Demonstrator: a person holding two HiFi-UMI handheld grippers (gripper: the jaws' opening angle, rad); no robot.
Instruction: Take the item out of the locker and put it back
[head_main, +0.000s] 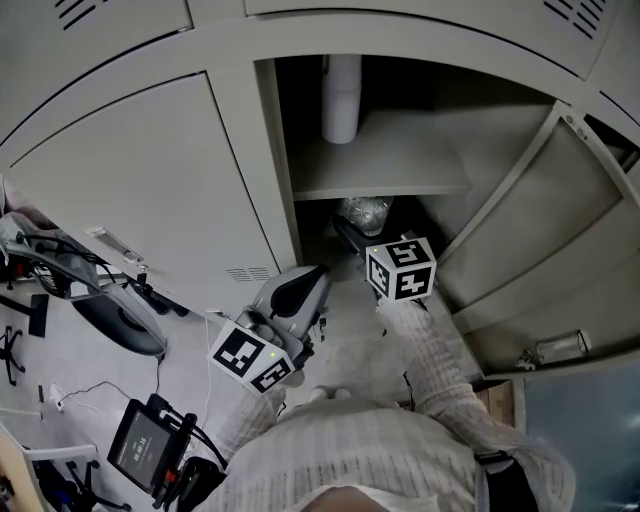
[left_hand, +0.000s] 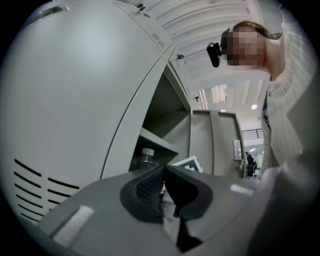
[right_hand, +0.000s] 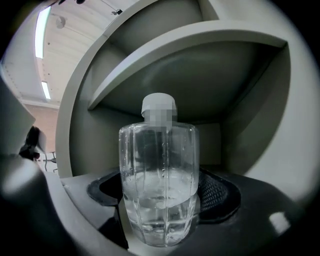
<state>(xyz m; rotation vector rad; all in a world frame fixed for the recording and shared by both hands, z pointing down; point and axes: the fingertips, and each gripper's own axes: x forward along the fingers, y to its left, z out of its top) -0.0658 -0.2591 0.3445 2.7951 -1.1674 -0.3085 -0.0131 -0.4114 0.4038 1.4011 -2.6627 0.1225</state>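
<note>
Head view, bottle (head_main: 363, 214) mostly hidden behind right tool (right_hand: 160, 200) clamping it, left tool (left_hand: 162, 192) apparently closed, empty.

Lower compartment under shelf (head_main: 385, 185): the middle is taken by the right gripper (right_hand: 160, 202) clamped on the bottle (right_hand: 159, 165), with some room either side and the shelf overhead. Upper compartment: white cylinder (head_main: 341, 100) stands far left, the right part is free. Open door (head_main: 545, 240) bars approach from the right. Closed door (head_main: 150, 180) walls off the left. Left gripper (head_main: 297, 290), jaws together, sits outside near the opening's left edge.
</note>
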